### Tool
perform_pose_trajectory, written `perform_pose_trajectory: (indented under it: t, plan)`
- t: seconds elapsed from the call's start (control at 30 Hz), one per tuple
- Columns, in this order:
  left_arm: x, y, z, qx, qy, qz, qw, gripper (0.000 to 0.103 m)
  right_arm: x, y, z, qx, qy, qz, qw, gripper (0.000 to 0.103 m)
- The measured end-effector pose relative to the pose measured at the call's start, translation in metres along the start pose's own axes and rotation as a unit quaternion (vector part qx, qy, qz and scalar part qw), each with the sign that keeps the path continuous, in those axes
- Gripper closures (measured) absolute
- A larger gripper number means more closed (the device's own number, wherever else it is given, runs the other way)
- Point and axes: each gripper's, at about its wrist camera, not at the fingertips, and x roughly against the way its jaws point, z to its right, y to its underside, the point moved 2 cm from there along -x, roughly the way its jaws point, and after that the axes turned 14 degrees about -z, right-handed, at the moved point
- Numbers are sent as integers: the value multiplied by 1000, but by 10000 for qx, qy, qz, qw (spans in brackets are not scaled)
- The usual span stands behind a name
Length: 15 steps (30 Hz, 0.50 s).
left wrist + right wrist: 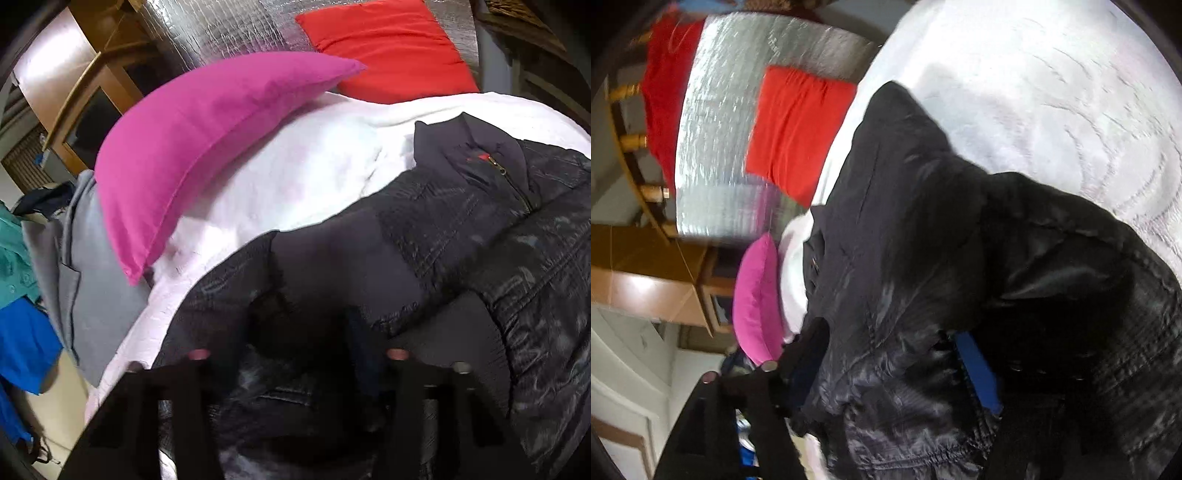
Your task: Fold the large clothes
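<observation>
A black quilted jacket (461, 221) with a zip collar lies on a white bed cover (314, 166). My left gripper (295, 332) hangs low over its left shoulder and sleeve. Its fingers stand apart with dark jacket fabric between them; whether they grip it is unclear. In the right wrist view the jacket (923, 240) is bunched and lifted off the white cover (1052, 92). My right gripper (886, 376) is shut on the jacket's shiny hem, with a blue pad (979, 373) showing against the cloth.
A pink pillow (207, 140) and a red pillow (391, 48) lie at the head of the bed by a silver foil panel (221, 26). Grey, teal and blue clothes (74, 258) are piled at the bed's left edge. Wooden furniture (646, 284) stands beyond.
</observation>
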Motion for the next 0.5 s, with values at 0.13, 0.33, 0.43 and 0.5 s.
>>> perform_pose_trajectory:
  t: [0.13, 0.33, 0.43, 0.5]
  plan:
    - [-2, 4, -8, 35, 288, 76, 9996, 69, -2, 5, -6, 155, 192, 42, 9997, 28]
    - [21, 14, -28, 250, 895, 317, 9952, 74, -5, 11, -19, 446, 355, -77, 9983, 28]
    - [36, 27, -47, 377, 1206, 509, 9907, 74, -11, 17, -24, 475, 430, -349, 9973, 24]
    - [44, 38, -60, 538, 1416, 631, 9864, 75, -15, 20, -25, 479, 372, -506, 9969, 22]
